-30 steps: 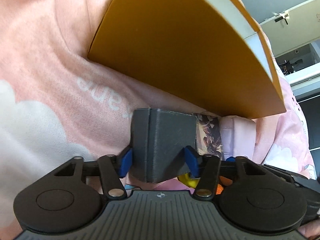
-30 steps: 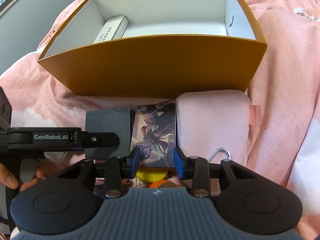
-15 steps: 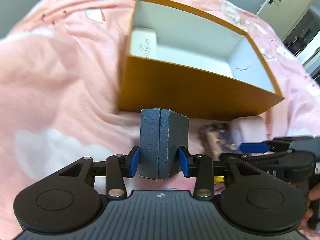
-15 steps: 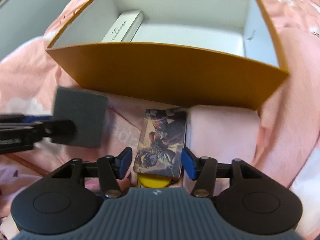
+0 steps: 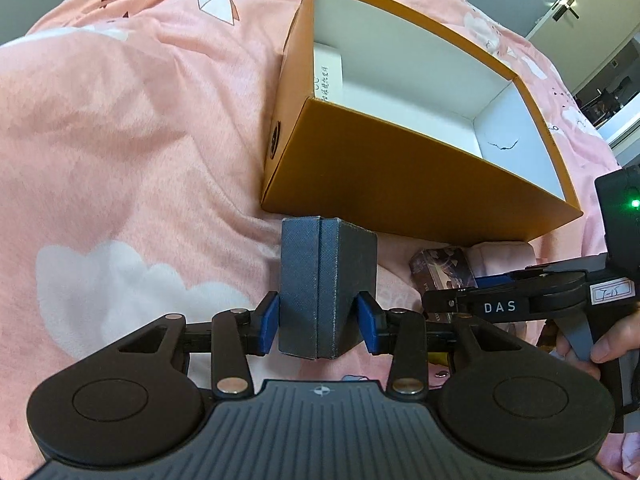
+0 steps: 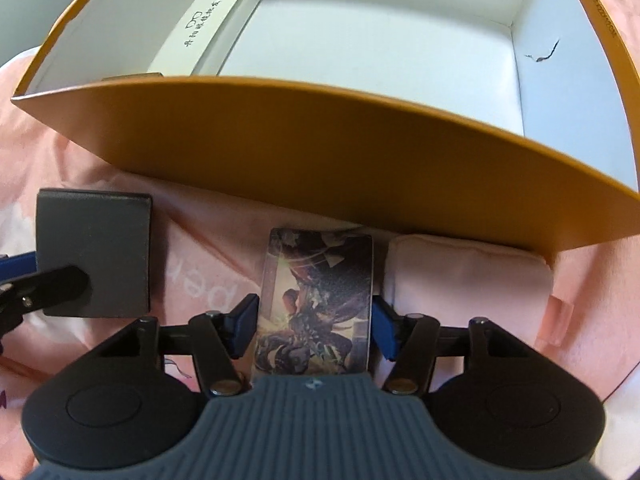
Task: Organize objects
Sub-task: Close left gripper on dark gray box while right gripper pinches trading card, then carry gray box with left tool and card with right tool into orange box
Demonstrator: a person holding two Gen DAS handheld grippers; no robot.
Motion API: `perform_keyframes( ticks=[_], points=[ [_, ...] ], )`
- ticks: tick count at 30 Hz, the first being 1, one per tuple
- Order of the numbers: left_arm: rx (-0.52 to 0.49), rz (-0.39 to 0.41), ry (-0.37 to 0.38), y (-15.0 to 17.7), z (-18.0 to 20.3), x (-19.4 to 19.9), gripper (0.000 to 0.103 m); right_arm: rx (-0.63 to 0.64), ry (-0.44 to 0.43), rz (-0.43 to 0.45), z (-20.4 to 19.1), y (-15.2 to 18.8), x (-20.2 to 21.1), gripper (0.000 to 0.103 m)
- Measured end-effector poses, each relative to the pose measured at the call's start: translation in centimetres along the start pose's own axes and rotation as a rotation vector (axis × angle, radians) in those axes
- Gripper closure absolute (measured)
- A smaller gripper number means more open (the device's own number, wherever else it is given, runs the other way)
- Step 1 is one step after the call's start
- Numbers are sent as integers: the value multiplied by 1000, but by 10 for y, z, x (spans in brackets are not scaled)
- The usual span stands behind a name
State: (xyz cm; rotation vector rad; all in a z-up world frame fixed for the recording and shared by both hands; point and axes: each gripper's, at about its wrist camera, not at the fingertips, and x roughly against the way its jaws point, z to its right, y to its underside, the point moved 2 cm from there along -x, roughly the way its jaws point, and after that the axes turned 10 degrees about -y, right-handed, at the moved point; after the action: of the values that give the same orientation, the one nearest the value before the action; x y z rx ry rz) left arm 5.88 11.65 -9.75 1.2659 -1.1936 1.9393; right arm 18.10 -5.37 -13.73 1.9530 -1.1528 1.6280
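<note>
The left gripper (image 5: 319, 328) holds a dark grey box (image 5: 326, 286); its blue fingers (image 5: 269, 322) are clamped on the two sides of the box, which stands upright between them. In the right wrist view this grey box (image 6: 96, 252) is seen at the left, near the front wall of the orange box.

The right gripper (image 6: 314, 328) has its fingers (image 6: 240, 330) on both sides of an illustrated card pack (image 6: 316, 300). The right finger touches the edge of the pack, but at the left finger a thin gap seems to remain, so I cannot tell if the grip is already tight. In the left wrist view the card pack (image 5: 442, 270) is at the right, partly hidden behind the right gripper (image 5: 460, 304).

The big orange box (image 6: 320, 152) is open, with white inside walls, and it lies on a pink blanket (image 5: 120, 140) with white clouds. Inside, at the far left, a white case (image 6: 208, 28) with dark printed text lies along the wall. A pale pink pouch (image 6: 468, 280) lies just beside the card pack on the right, near the front wall of the orange box (image 5: 400, 168).
</note>
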Motion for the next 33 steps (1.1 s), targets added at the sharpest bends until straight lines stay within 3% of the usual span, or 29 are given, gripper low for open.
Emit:
perform_keyframes(
  ticks=[12,20,25,29,33],
  points=[
    [35,-14,197,-3,-3,26,58,-47,-140,95,9,16,57,43],
    [-2,86,311,-19,13,75,60,-70,-295,229,1,23,127,43],
    [-14,168,306,-44,21,94,60,-62,-340,302,-9,0,148,43],
    [-33,214,292,-76,34,97,60,-36,-303,363,-9,-19,159,43],
    [-66,181,272,-106,48,79,60,-55,-278,412,8,-40,166,43]
  ],
)
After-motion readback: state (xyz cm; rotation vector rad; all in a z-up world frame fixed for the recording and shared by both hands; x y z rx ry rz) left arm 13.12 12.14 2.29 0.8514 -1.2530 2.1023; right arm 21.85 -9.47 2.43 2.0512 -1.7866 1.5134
